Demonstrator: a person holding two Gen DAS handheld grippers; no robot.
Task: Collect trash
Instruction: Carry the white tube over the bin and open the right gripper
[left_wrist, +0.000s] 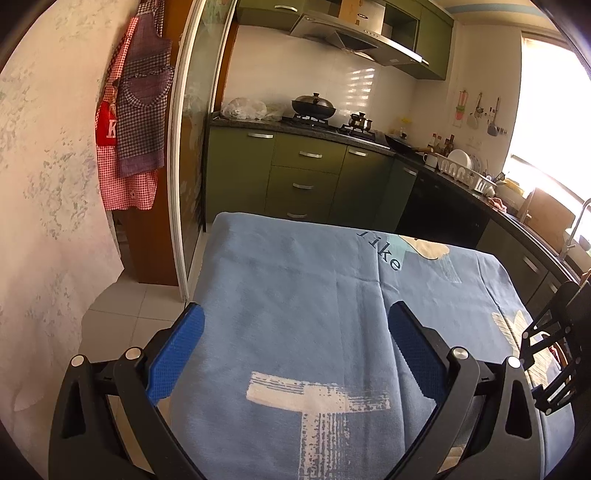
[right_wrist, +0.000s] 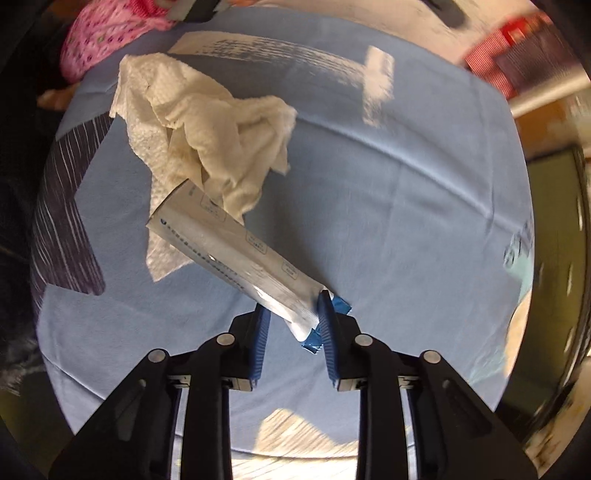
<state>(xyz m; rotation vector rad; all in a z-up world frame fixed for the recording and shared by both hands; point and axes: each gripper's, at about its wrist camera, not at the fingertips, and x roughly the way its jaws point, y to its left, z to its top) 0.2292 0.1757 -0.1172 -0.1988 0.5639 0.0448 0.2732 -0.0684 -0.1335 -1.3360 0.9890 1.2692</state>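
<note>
The right gripper (right_wrist: 293, 314), black-framed with ribbed blue pads, points straight down at a table covered in a light blue cloth (right_wrist: 388, 206). Its pads are clamped on the near end of a long, flat white foil sachet with grey print (right_wrist: 236, 254); a scrap of blue tape (right_wrist: 312, 339) shows at that same end, just beside the right pad. The sachet runs away from the pads toward ten o'clock. Its far end lies under the edge of a crumpled white paper towel (right_wrist: 207, 122), which sits at about eleven o'clock on the cloth. Whether the sachet is lifted clear of the cloth I cannot tell. At the top left, off the table's edge, is a pink patterned fabric (right_wrist: 107, 33); the view is smeared with motion blur toward the right rim.

The left gripper (left_wrist: 295, 354) hovers over the same cloth with its blue pads spread wide and nothing between them. Beyond it, at twelve o'clock, stand olive-green kitchen cabinets (left_wrist: 306, 173) with a lidded black wok (left_wrist: 314, 105) on the hob, and chequered aprons (left_wrist: 136, 110) hang on the wall at ten o'clock. At three o'clock the right gripper's black frame edges into view.
</note>
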